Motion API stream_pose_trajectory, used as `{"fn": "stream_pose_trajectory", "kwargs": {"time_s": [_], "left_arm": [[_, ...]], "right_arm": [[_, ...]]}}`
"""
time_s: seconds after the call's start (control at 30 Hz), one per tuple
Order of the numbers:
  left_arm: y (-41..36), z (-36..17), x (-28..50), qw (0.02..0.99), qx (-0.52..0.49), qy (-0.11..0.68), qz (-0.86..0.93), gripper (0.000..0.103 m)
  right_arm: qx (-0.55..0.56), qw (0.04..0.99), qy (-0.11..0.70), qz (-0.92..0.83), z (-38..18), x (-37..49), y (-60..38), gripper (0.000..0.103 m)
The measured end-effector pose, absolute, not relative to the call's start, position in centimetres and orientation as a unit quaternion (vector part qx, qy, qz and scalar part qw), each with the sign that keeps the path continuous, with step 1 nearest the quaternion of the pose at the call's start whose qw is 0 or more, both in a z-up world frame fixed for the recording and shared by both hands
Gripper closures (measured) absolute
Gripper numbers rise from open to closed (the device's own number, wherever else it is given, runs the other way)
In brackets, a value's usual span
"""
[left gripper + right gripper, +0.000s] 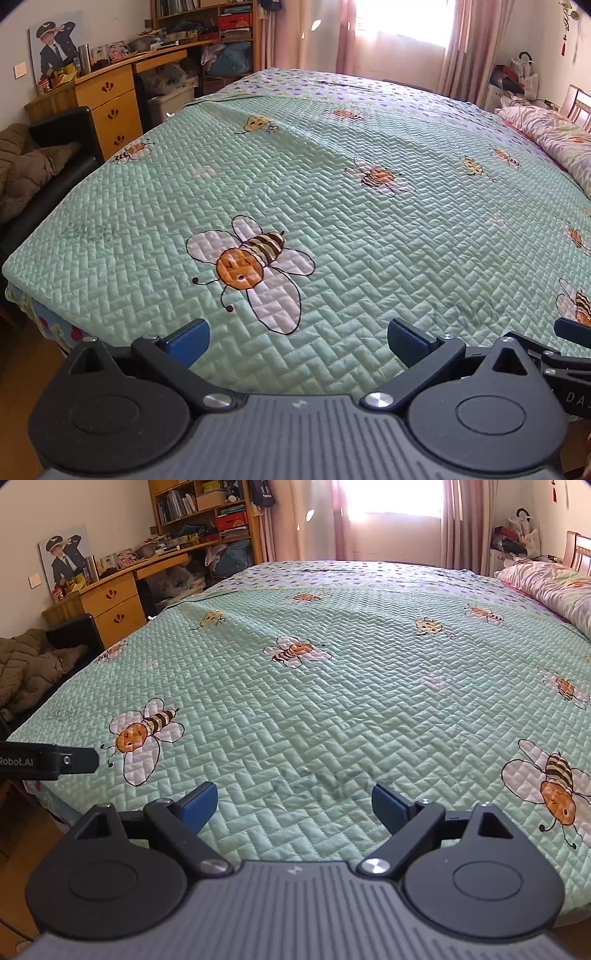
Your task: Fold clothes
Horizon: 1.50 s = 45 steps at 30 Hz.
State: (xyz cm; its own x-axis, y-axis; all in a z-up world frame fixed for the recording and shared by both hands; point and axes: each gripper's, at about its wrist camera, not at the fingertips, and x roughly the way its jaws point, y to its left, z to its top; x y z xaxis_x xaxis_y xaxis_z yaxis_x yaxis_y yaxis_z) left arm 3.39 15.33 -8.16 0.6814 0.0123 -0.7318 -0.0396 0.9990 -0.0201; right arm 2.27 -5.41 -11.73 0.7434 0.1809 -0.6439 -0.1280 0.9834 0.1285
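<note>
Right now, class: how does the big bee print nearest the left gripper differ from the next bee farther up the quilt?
The near bee print looks much larger than the far bee print. The near one's head points toward the bed's near edge; the far one lies sideways. Both have orange faces, striped bodies and white wings on the green quilt.

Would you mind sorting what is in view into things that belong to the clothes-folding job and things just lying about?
For the job:
left gripper, open and empty
right gripper, open and empty
bed with bee quilt, the likely folding surface; no garment on it yet

Just lying about:
brown jacket on the black seat, possibly next to fold
desk
bookshelf
pillow
curtains
</note>
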Motion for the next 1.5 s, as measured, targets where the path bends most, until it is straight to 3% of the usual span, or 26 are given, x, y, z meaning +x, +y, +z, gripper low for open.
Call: {"fn": "stream_pose_trajectory", "kwargs": {"time_s": [1.5], "left_arm": [[10.0, -8.5, 3.2, 0.912, 0.046, 0.407, -0.026, 0.001]], "right_arm": [[0.098, 0.928, 0.355, 0.063, -12.4, 2.5, -9.4, 0.012]]}}
